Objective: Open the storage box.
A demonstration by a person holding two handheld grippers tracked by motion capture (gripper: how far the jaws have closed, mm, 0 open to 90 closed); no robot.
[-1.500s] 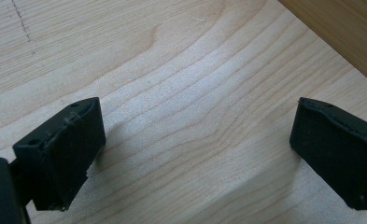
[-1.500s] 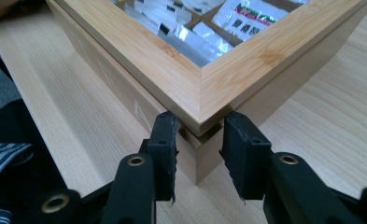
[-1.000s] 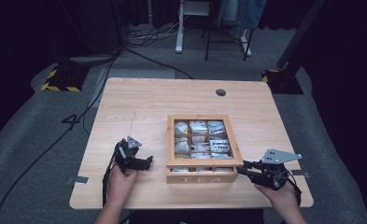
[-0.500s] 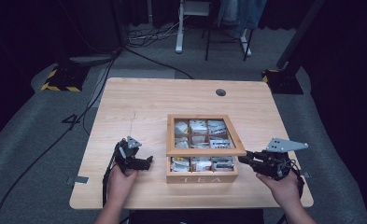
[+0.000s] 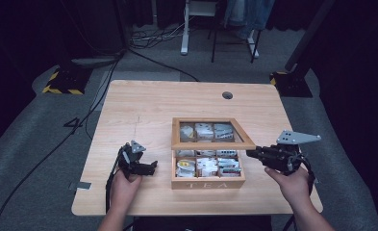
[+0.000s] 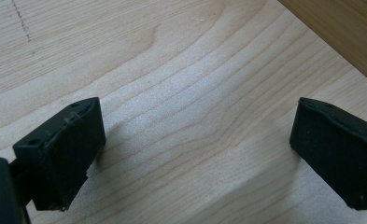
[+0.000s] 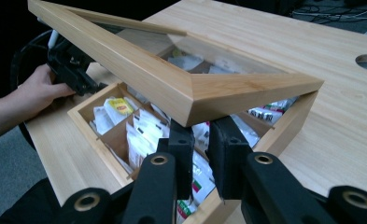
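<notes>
High view: a wooden tea box (image 5: 208,179) marked TEA on its near wall stands near the middle of the table (image 5: 143,106), toward the near edge. Its glass-paned lid (image 5: 210,134) is lifted at the near side and hangs tilted over the far half, so the near compartments lie open and show white and coloured tea bags (image 5: 203,166). The right gripper (image 5: 253,154) reaches in from the right to the lid's near right corner. The left gripper (image 5: 153,167) rests on the table just left of the box, apart from it.

Left gripper view: its jaws stand spread wide over bare wood, nothing between them; a strip of the box wall (image 6: 340,32) crosses the upper right corner.

Right gripper view: the right gripper's jaws have just been closing and stand nearly together, their tips right under the lid's raised corner (image 7: 190,100); whether they pinch its rim cannot be told. Below the lid, the divided compartments hold packed tea bags, one with a yellow label (image 7: 118,106). The person's left hand (image 7: 36,93) holds its gripper beyond the box.
</notes>
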